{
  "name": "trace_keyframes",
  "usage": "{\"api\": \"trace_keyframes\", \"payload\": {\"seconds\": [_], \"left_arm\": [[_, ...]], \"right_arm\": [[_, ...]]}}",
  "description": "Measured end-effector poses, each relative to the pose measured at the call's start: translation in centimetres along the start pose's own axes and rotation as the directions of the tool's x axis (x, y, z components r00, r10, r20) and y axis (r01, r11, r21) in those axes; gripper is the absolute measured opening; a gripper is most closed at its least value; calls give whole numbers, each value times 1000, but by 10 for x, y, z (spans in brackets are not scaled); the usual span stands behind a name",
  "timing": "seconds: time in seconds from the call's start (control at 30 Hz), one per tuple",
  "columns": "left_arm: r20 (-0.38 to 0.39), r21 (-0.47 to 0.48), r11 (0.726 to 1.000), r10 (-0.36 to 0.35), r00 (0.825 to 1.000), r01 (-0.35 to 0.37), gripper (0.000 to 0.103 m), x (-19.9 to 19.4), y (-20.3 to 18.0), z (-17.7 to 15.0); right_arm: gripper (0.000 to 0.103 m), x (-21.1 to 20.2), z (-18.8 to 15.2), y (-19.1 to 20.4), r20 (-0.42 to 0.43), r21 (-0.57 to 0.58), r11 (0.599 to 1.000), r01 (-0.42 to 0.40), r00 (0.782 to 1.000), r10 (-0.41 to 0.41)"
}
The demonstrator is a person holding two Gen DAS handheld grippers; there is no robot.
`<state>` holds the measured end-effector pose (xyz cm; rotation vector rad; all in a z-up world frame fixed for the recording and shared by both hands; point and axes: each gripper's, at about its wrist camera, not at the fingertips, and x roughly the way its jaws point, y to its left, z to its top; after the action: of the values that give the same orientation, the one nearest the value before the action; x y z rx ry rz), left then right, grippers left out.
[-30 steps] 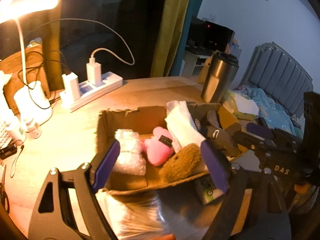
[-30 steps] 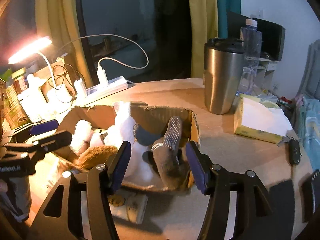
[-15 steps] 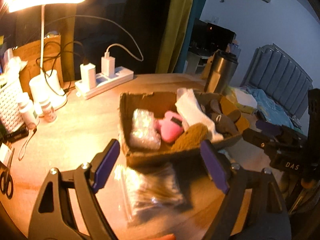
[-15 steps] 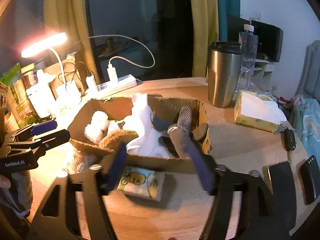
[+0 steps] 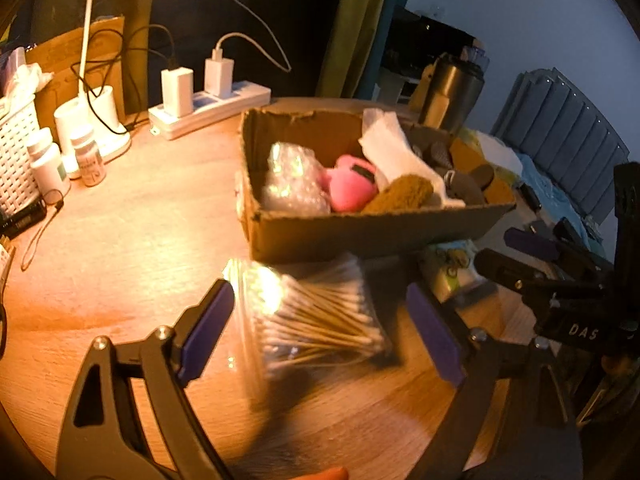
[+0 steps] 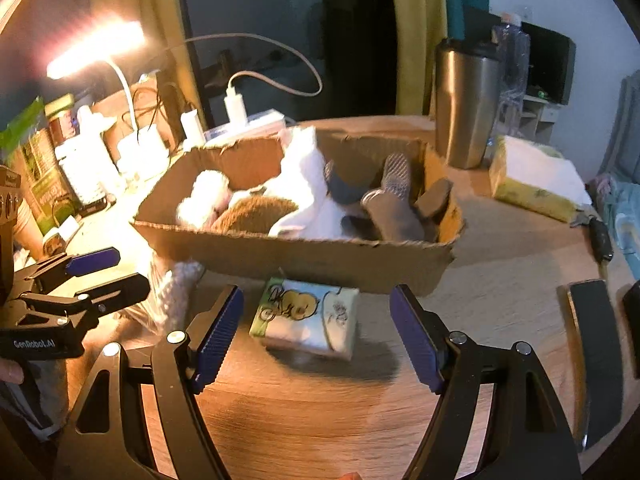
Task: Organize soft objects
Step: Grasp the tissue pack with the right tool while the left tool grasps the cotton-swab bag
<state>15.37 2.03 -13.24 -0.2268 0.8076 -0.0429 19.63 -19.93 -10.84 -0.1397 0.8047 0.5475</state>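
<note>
A cardboard box (image 5: 360, 232) (image 6: 304, 256) on the wooden table holds bubble wrap (image 5: 292, 184), a pink plush (image 5: 352, 184), a brown fuzzy piece (image 5: 404, 196) (image 6: 256, 216), white cloth (image 5: 396, 156) (image 6: 308, 184) and grey socks (image 6: 392, 204). A clear bag of cotton swabs (image 5: 316, 320) lies on the table before the box, between the fingers of my open, empty left gripper (image 5: 320, 332). A printed tissue pack (image 6: 308, 318) lies before the box, just ahead of my open, empty right gripper (image 6: 316, 328).
A steel tumbler (image 6: 464, 104) and a yellow tissue box (image 6: 536, 176) stand right of the box. A power strip with chargers (image 5: 208, 108), a desk lamp (image 6: 96, 48), small bottles (image 5: 88, 152) and a white basket (image 5: 16, 156) crowd the left. Dark flat items (image 6: 596, 352) lie at the right edge.
Both grippers have pulled back and away from the box. The cotton swab bag and the tissue pack have come fully into view in front of it.
</note>
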Motion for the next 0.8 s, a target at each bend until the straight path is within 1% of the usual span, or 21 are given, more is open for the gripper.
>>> {"api": "trace_keyframes", "payload": {"seconds": [0.27, 0.4, 0.6, 0.8], "left_arm": [[-59, 16, 1000, 22, 998, -21, 89, 20, -6, -2], [-77, 55, 997, 56, 995, -52, 89, 27, -12, -3], [-108, 54, 994, 101, 989, -96, 89, 38, -6, -5], [-102, 60, 993, 103, 989, -97, 88, 38, -4, -8]], "right_arm": [[79, 16, -6, 0, -39, 3, 999, -35, 999, 35], [79, 23, -6, -1, -56, 5, 999, -48, 997, 48], [79, 36, -7, 1, -90, 9, 998, -57, 994, 57], [79, 46, -8, 4, -112, 0, 999, -53, 992, 52]]}}
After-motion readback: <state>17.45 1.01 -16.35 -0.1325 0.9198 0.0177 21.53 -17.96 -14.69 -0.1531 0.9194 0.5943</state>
